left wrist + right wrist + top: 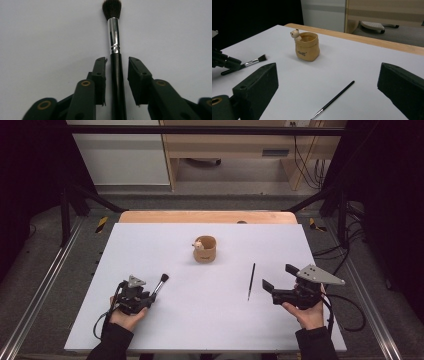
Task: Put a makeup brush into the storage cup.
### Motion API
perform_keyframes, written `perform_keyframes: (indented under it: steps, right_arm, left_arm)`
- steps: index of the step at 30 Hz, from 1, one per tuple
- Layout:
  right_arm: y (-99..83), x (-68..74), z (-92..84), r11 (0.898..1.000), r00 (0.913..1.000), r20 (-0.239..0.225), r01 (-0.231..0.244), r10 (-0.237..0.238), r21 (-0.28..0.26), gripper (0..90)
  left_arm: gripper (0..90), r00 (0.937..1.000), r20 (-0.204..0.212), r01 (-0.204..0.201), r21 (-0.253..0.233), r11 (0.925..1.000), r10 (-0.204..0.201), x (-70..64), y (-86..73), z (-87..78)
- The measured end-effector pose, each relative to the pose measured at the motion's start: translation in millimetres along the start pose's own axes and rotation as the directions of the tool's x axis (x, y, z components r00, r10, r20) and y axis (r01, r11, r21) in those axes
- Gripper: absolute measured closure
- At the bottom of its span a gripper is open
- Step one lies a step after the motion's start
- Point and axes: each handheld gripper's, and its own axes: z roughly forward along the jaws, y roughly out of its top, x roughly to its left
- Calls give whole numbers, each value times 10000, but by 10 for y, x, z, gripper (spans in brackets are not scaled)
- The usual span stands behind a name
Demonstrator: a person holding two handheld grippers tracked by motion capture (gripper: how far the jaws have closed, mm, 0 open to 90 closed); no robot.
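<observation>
**At the counter's left, a brush waits between parted jaws**

On the left of the white counter (pixel 210 330), the left gripper (pixel 151 296) sits low with the makeup brush (pixel 115 50) lying between its jaws; in the left gripper view there is a gap on each side of the black handle, so the pads do not press it. The step in hand looks like the grasp of this brush. The next move calls for closing squarely on the handle, then lifting without dragging the bristles.

The brush has a black handle, a shiny metal collar and a dark tuft, pointing away toward the middle. Farther back at centre stands a tan cup (pixel 205 249) with a small bear figure on its rim. Right of it lies a thin black brush (pixel 251 281). The right gripper (pixel 278 280) rests beside that, jaws wide apart and empty.
</observation>
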Motion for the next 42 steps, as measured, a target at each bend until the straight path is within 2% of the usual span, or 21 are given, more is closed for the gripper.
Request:
perform_keyframes:
  steps: [2, 3, 8, 9, 22, 27, 31, 42]
  right_arm:
    - [1, 5, -3, 10000, 10000, -21, -58, 58, 3, 37]
    - [1, 5, -3, 10000, 10000, -21, -58, 58, 3, 37]
    - [1, -10, -10, 10000, 10000, -1, 29, -29, -10, 37]
    - [1, -11, -9, 10000, 10000, 11, 22, -22, -13, 37]
    - [1, -14, 0, 10000, 10000, -2, -34, 34, 49, 38]
    - [5, -21, -6, 10000, 10000, -9, -35, 35, 65, 39]
    - [9, -24, -14, 10000, 10000, -12, -36, 36, 54, 39]
    - [15, -26, -14, 9999, 10000, -84, -28, 29, 100, 40]
  left_arm:
    - [570, 10000, 81, -50, 8, 10000, 50, 9, 13, -16]
    - [570, 10000, 60, -77, -1, 10000, 77, 13, 18, -24]
    - [439, 9996, 267, -99, -102, 9999, 102, 41, 71, -94]
    - [400, 9990, 413, -151, -126, 9998, 156, 54, 99, -131]
    - [248, 9966, 534, -630, -42, 9980, 632, 100, 356, -270]
    - [220, 9955, 499, -823, 421, 9957, 802, 112, 478, -266]
    - [227, 9933, 542, -1062, 811, 9910, 1020, 98, 556, -209]
    - [254, 9880, 686, -1491, 1987, 9686, 1381, 73, 621, 14]
